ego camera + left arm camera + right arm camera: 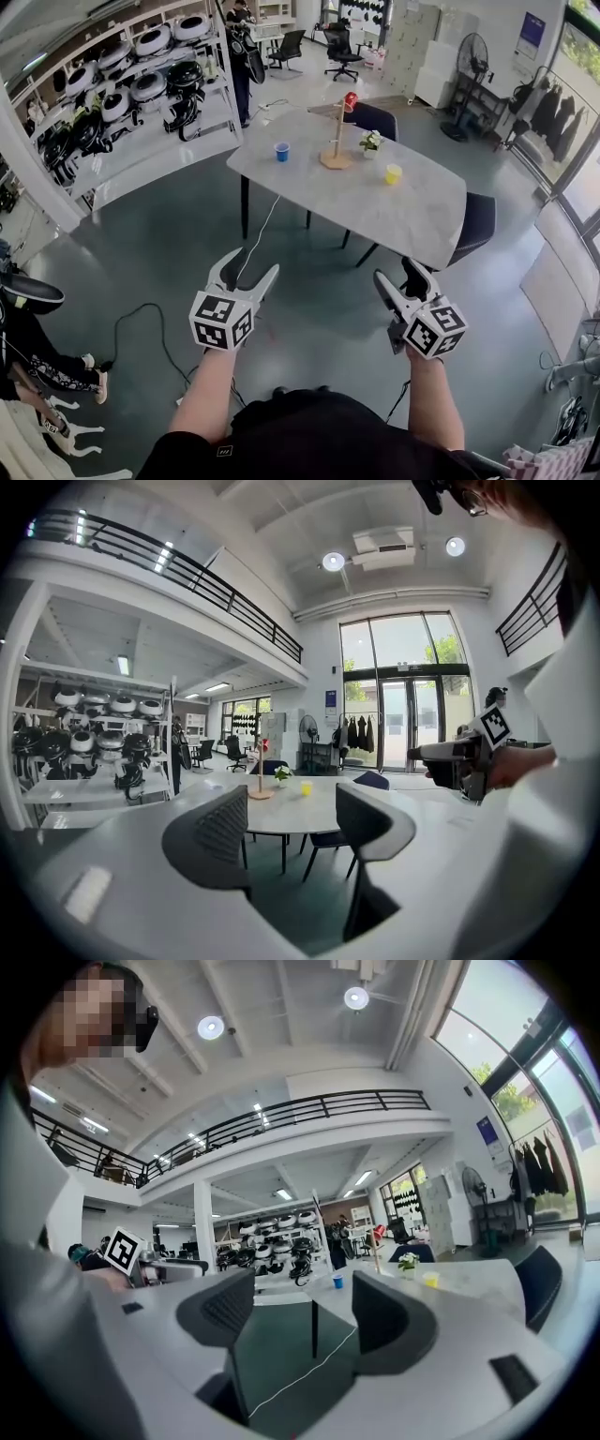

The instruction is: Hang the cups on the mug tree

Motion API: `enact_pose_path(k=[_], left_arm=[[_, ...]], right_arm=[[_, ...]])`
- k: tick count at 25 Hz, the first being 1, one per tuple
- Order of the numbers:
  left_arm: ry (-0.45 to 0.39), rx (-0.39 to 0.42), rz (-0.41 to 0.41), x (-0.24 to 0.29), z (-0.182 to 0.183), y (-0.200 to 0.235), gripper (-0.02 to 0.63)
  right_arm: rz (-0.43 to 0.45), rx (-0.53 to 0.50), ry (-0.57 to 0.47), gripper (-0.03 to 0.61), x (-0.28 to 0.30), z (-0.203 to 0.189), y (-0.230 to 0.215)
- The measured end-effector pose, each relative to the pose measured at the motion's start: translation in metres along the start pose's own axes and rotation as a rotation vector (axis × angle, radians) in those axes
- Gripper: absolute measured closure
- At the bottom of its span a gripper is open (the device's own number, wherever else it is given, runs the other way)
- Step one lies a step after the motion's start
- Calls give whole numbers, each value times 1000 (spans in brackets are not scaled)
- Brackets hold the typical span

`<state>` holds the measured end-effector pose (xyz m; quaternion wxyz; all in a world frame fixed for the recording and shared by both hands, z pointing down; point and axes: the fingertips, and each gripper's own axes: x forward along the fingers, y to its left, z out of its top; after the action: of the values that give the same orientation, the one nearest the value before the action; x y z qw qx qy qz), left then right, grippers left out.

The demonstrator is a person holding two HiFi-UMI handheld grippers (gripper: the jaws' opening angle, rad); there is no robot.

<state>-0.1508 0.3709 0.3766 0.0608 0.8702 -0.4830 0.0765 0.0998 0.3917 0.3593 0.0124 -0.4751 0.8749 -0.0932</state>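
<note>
Nearest the head camera: the person's two forearms, each holding out a gripper over the grey floor, well short of the table point(412, 211).

Left gripper point(251, 264): jaws spread, nothing between them. Its own view confirms this, with bare pads and only the distant table in the gap.
Right gripper point(394, 269): likewise released, with nothing between its pads in its own view.

Task items, head view:
- mug tree point(336, 131) upright on the far half of the table
- red cup point(351, 99) already hanging near the top of the tree
- blue cup point(282, 151) standing on the table, left of the tree
- yellow cup point(393, 174) standing on the table, right of the tree
- small potted plant point(371, 142) just beside the tree base

View differences:
- Only the head view gives the layout from above. It also shows a white cable point(262, 230) running from under the table toward the person.
- Left gripper view: tree, plant and yellow cup show between the jaws. The blue cup cannot be found there. The right gripper shows at the right edge.
- Right gripper view: the blue cup is plain between the jaws, with the yellow cup and plant to the right. The left gripper's marker cube shows at the left.
- Shelving rack point(141, 84) of round black-and-white devices: top left in head view, and behind the table in the right gripper view.
</note>
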Motion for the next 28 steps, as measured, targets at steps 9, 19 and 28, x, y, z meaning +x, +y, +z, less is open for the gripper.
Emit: enact_pose_path(k=[9, 19, 28], left_arm=[[17, -14, -13, 29, 2, -28, 328], [5, -11, -93, 77, 10, -50, 328], [33, -52, -134, 160, -1, 22, 328]], right_arm=[[-17, 20, -16, 276, -28, 0, -33], [-94, 61, -7, 276, -42, -9, -80], [-131, 106, 47, 276, 55, -28, -116]])
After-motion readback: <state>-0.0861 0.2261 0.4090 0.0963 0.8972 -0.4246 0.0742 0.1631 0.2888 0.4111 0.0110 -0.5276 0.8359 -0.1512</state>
